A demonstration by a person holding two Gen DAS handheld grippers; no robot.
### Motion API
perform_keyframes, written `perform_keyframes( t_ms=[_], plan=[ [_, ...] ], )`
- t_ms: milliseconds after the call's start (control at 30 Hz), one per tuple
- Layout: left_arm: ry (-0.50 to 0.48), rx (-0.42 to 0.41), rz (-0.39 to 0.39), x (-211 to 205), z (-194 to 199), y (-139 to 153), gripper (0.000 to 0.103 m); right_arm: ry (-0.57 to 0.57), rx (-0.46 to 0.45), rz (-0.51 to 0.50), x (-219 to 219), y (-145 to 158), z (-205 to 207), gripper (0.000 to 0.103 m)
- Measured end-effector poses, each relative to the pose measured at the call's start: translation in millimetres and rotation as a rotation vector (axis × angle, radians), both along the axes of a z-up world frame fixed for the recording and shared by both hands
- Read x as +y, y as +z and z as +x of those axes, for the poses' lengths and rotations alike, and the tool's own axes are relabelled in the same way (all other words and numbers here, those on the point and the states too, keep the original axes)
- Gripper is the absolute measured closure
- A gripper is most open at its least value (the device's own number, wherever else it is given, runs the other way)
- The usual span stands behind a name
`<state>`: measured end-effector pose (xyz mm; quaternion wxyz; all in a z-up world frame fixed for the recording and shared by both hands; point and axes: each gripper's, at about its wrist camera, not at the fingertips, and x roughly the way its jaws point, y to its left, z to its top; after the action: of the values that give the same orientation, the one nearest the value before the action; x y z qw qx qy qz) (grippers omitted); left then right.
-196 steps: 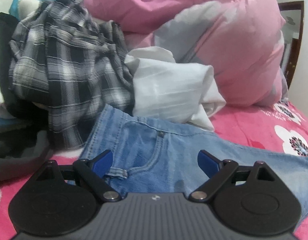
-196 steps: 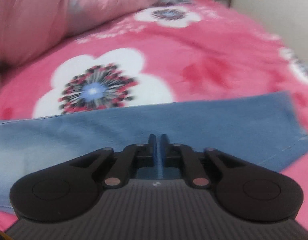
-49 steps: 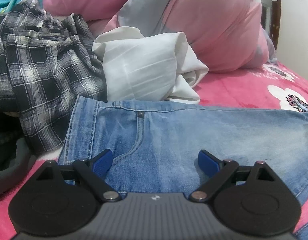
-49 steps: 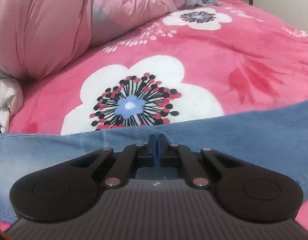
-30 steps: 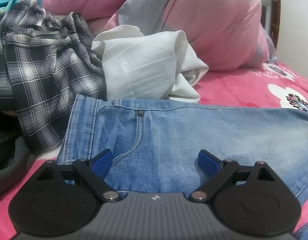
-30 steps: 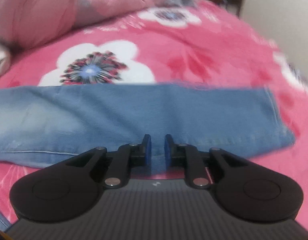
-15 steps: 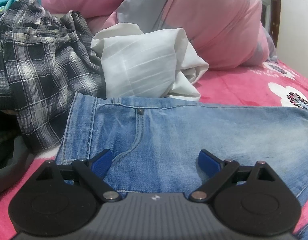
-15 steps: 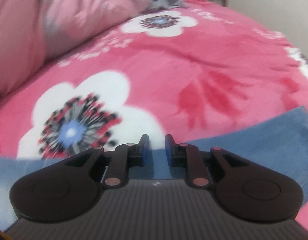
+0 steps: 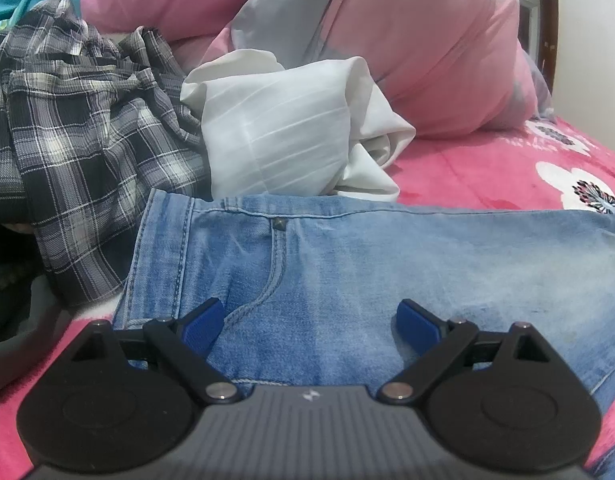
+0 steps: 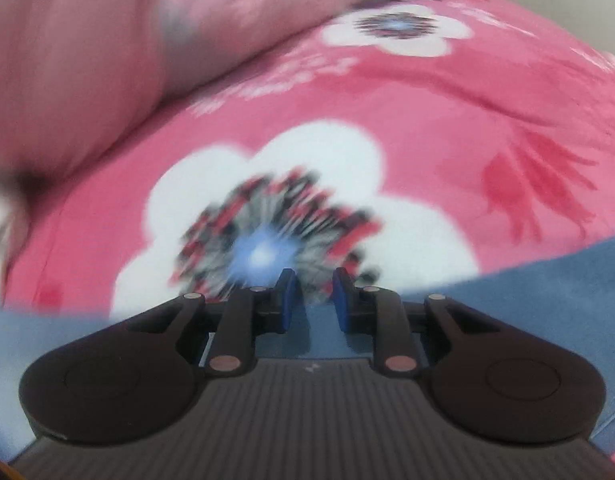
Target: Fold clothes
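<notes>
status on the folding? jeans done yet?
Not yet. Done: the jeans lie spread flat on the bedspread, no fold visible. In hand: nothing; the left gripper is wide open over the waist end, and the right gripper, slightly open, holds no cloth. Left: fold the jeans, then the plaid shirt and white garment, both crumpled.

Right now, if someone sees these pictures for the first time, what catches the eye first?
The blue jeans spread flat across the pink flowered bedcover stand out first. Behind them lies a crumpled pile: a plaid shirt at left, a white garment beside it, and pink pillows at the back.
</notes>
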<state>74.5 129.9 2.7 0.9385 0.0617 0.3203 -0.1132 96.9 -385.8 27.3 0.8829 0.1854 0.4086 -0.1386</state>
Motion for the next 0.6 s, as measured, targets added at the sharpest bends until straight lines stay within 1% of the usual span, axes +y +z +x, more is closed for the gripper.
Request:
perform_keyframes(
  t_ms=[67, 233, 267, 300, 333, 400, 467, 533, 567, 600],
  plan=[
    [0.0, 0.001, 0.002, -0.4, 0.2, 0.0, 0.009, 0.03, -0.029, 0.036, 2.7, 9.2, -17.9, 0.082],
    [0.001, -0.007, 0.034, -5.0, -0.3, -1.8, 0.008, 0.239, 0.015, 0.037, 46.4, 9.1, -59.6, 0.081],
    [0.001, -0.01, 0.041, -6.0, -0.6, -2.7, 0.008, 0.251, 0.032, 0.023, 50.7, 4.2, -57.8, 0.081],
    [0.002, -0.012, 0.045, -6.6, -1.0, -3.2, 0.008, 0.247, 0.039, 0.0, 51.0, -2.4, -49.6, 0.081],
    [0.002, -0.014, 0.048, -7.2, -1.3, -3.7, 0.008, 0.23, 0.03, -0.001, 47.2, -6.9, -40.7, 0.081],
    [0.002, -0.015, 0.042, -6.0, -1.5, -3.9, 0.008, 0.144, -0.01, 0.072, 27.7, -10.8, -21.0, 0.082],
    [0.002, -0.014, 0.034, -4.5, -1.4, -3.8, 0.008, 0.064, -0.051, 0.121, 8.7, -6.8, -11.6, 0.081],
    [0.002, -0.013, 0.03, -3.7, -1.3, -3.5, 0.008, -0.014, -0.042, 0.074, -7.7, 1.5, -14.2, 0.08],
    [0.002, -0.014, 0.033, -4.3, -1.4, -3.4, 0.008, -0.023, -0.049, 0.073, -16.0, 5.4, -22.4, 0.08],
    [0.002, -0.015, 0.037, -4.8, -1.4, -3.3, 0.008, -0.01, -0.067, 0.092, -25.7, 7.9, -35.9, 0.08]
  ],
)
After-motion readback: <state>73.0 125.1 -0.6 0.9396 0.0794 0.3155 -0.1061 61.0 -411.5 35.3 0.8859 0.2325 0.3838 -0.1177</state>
